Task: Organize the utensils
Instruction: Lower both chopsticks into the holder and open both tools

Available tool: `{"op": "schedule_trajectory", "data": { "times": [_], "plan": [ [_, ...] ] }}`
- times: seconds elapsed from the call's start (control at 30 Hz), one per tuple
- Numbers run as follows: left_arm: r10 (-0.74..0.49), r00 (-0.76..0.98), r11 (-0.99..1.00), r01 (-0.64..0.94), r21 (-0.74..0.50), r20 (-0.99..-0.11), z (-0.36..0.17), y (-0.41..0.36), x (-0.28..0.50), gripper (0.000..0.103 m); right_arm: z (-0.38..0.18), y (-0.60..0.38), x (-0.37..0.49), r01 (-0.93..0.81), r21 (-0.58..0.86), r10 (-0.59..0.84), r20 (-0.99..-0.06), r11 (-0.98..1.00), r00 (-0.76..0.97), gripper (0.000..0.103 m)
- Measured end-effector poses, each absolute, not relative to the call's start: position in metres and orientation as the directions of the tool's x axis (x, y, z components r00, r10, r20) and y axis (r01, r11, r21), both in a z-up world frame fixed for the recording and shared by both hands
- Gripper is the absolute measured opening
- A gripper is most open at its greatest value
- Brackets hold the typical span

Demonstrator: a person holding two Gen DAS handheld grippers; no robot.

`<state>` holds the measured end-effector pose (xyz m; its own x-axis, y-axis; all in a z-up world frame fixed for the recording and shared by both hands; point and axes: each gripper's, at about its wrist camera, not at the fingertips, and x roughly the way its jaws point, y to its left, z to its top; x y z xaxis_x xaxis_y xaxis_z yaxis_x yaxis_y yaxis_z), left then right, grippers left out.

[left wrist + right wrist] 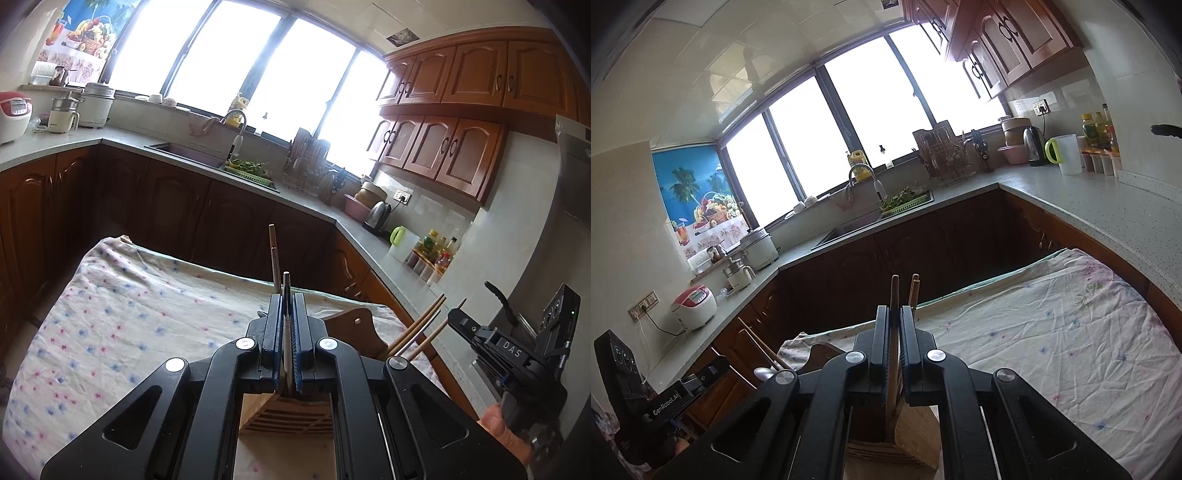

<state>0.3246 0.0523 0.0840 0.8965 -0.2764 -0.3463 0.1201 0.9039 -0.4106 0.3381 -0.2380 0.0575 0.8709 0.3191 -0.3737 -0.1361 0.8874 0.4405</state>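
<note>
In the left wrist view my left gripper (286,299) is shut on metal chopsticks (274,254) that stand upright over a wooden utensil holder (291,415) on the cloth-covered table. More chopsticks (421,326) lean out of the holder at the right, next to my right gripper's body (517,350). In the right wrist view my right gripper (894,312) is shut on wooden chopsticks (895,291), their lower ends over the wooden holder (916,432). The left gripper's body (646,398) shows at the lower left, with chopsticks (757,343) leaning beside it.
A floral cloth (129,314) covers the table (1052,350). Dark cabinets and a grey counter (332,218) run around the room, with a sink (192,153), rice cooker (14,114), kettle (378,218), bottles (436,251) and a dish rack (942,151).
</note>
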Motion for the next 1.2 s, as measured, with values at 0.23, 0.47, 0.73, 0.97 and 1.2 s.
{"op": "schedule_trajectory", "data": {
  "times": [0.23,0.47,0.73,0.97,1.2],
  "plan": [
    [-0.282,0.892,0.902,0.120,-0.415,-0.354,0.081,0.051,0.329,0.004,0.049,-0.238,0.341,-0.127,0.445,0.323,-0.401,0.887,0.857,0.005],
    [-0.285,0.886,0.902,0.118,-0.416,-0.366,0.082,0.053,0.331,0.004,0.050,-0.238,0.343,-0.131,0.449,0.335,-0.413,0.884,0.847,0.005],
    [-0.291,0.872,0.901,0.112,-0.419,-0.393,0.079,0.052,0.335,0.004,0.050,-0.241,0.345,-0.130,0.468,0.350,-0.419,0.874,0.838,0.005],
    [-0.278,0.871,0.906,0.099,-0.411,-0.404,0.080,0.053,0.334,0.008,0.047,-0.241,0.347,-0.124,0.482,0.365,-0.446,0.867,0.817,0.011],
    [-0.267,0.869,0.907,0.080,-0.413,-0.417,0.078,0.055,0.335,0.019,0.044,-0.237,0.343,-0.120,0.477,0.365,-0.462,0.870,0.809,0.017]
  ]
}}
